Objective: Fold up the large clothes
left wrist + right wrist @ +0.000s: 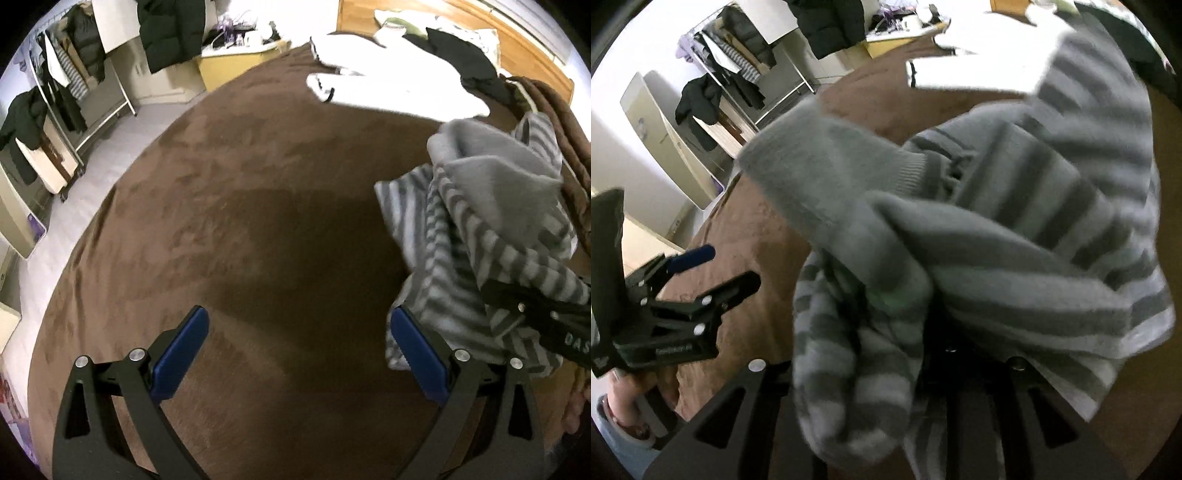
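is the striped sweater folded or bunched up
Bunched up: the striped sweater hangs crumpled from the right hand-held gripper, above the brown blanket.

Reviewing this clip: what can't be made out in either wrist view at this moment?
- Right hand-held gripper, right wrist view: fingertips buried under the striped grey garment; jaw state unreadable.
- Same gripper in the left wrist view: cut off by the frame edge, partly draped in cloth.
- Garment type: bunched and motion-blurred in both views.
- White clothing on the brown blanket: overexposed, no detail.
- Left hand-held gripper: clearly open, empty.

Left tool fingers spread wide, nothing between; right tool fingertips buried, state unclear.
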`<act>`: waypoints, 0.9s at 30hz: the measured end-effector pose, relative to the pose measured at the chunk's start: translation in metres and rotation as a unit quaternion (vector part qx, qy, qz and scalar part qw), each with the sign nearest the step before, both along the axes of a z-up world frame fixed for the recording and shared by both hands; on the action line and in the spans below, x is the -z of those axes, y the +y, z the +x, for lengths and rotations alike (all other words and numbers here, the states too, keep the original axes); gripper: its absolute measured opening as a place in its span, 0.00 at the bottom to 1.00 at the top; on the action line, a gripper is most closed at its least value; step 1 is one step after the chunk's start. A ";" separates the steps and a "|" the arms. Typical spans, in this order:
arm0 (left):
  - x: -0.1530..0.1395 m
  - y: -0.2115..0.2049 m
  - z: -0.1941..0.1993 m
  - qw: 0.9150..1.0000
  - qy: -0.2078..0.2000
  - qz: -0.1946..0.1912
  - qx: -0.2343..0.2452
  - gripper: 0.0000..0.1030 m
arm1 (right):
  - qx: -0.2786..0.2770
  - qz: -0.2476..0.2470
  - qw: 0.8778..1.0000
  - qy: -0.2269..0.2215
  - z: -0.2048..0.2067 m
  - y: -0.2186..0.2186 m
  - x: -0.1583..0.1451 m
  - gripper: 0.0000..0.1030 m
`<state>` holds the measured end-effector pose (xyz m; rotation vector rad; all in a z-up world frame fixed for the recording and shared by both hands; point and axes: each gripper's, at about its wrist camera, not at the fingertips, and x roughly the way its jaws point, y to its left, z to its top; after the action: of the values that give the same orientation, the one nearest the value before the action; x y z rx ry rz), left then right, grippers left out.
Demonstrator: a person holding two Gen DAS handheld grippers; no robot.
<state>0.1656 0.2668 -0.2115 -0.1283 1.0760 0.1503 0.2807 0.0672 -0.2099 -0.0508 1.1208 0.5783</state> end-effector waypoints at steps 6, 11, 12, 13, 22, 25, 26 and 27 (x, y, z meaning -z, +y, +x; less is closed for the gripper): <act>0.015 0.005 -0.010 1.000 0.012 -0.011 -0.008 0.94 | -0.014 -0.006 1.000 0.012 0.001 0.011 0.004 0.21; 0.011 0.001 -0.011 1.000 0.006 -0.013 -0.007 0.94 | -0.018 0.011 0.999 0.024 0.007 0.007 -0.004 0.27; 0.008 0.000 -0.011 1.000 0.004 -0.012 -0.005 0.94 | -0.022 0.019 0.999 0.028 0.006 0.006 -0.006 0.36; 0.005 -0.001 -0.011 1.000 0.001 -0.011 -0.003 0.94 | -0.028 0.026 0.999 0.030 0.005 0.002 -0.009 0.41; -0.033 -0.001 -0.012 0.999 -0.035 -0.008 0.011 0.94 | -0.088 0.050 0.995 0.002 -0.020 -0.020 -0.038 0.88; -0.047 -0.006 -0.011 0.998 -0.052 -0.034 0.033 0.94 | -0.100 0.062 0.993 -0.003 -0.024 -0.028 -0.038 0.88; -0.050 -0.010 -0.010 0.997 -0.054 -0.038 0.041 0.94 | -0.110 0.068 0.991 -0.013 -0.027 -0.031 -0.038 0.88; -0.052 -0.015 -0.007 0.996 -0.056 -0.043 0.052 0.94 | -0.117 0.073 0.990 -0.021 -0.028 -0.030 -0.037 0.88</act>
<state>0.1585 0.2519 -0.1593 -0.1556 0.9758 0.0028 0.2522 0.0368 -0.1732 -0.0689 1.0368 0.8639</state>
